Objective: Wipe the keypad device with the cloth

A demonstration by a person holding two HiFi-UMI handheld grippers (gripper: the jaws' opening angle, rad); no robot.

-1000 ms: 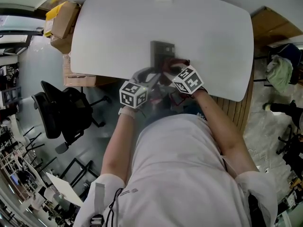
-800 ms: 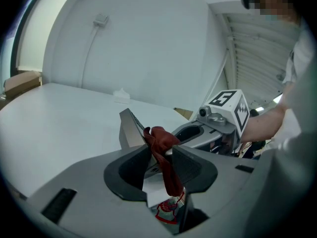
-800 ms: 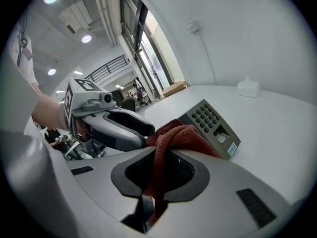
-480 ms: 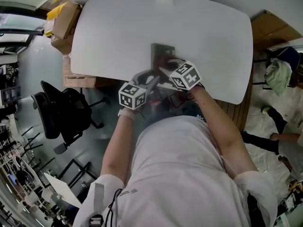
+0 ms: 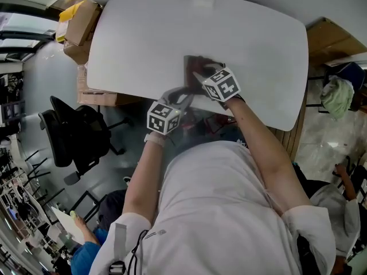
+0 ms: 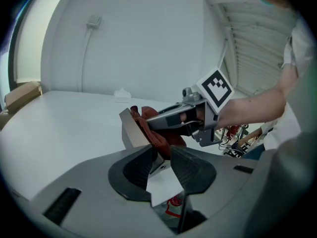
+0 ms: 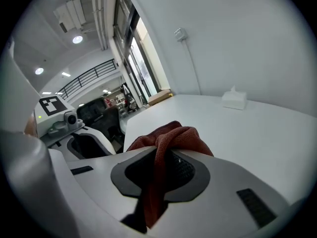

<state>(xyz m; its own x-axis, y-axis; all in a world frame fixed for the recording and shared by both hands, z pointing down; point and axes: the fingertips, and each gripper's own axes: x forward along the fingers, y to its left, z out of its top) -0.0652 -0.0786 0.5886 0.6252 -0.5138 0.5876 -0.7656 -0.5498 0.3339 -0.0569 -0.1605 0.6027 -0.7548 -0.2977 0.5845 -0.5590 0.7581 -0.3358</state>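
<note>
Wiping looks under way: the right gripper, clamped on the red-brown cloth, holds it against the keypad device. The left gripper, its jaws just closing, brackets the device's near end without a clear clamp. The tabletop edge lies close at 6 o'clock, with bare room toward 12.

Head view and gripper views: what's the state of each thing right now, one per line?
cloth, pinched in right gripper, draped over keypad device
keypad device, on the table, near end between left gripper jaws
right gripper, shut on cloth
left gripper, open, jaws have just been closing
</note>
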